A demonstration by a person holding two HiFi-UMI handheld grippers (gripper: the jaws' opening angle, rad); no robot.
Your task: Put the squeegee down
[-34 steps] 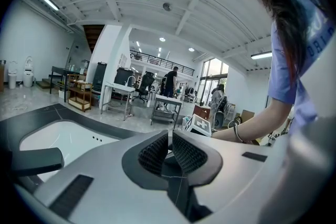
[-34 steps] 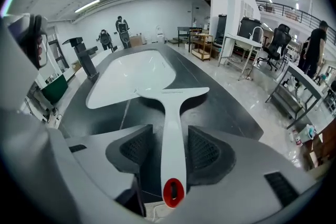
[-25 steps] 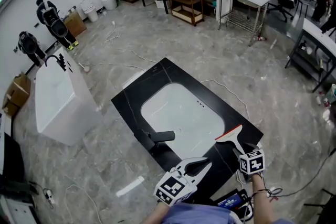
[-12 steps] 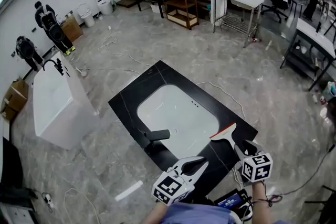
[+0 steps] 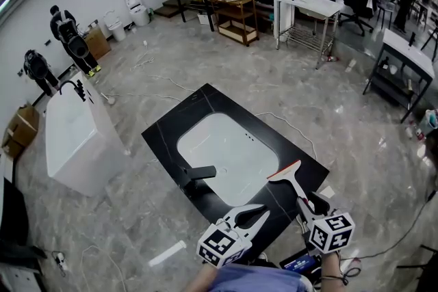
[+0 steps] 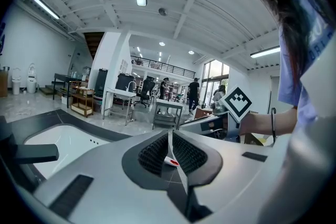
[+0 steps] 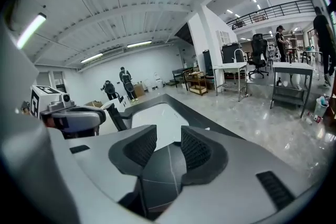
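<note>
Squeegee: It lies flat on the black counter, near the right corner. Its red blade points at the sink and its handle points back at the person.
Right gripper: It hangs over the near end of the handle and covers that end in the head view. Its jaws are apart and have just been closing a little. Nothing is between them. Its own view shows only the sink and the counter past them.
Left gripper: Its jaws are pressed together and hold nothing. It hangs over the near edge of the counter, to the left of the right gripper.
Tap: It is black and stands on the counter at the near rim of the sink. It is between the left gripper and the sink, well apart from the squeegee.
Floor: It is grey stone, and the counter rests on it. White cables run across it. A white strip lies near the left gripper.
Left side: A white tub stands by the wall, with a brown box beside it.
Wall: Two dark figures stand there.
Far back: A wood shelf and a white table stand well away from the counter.
</note>
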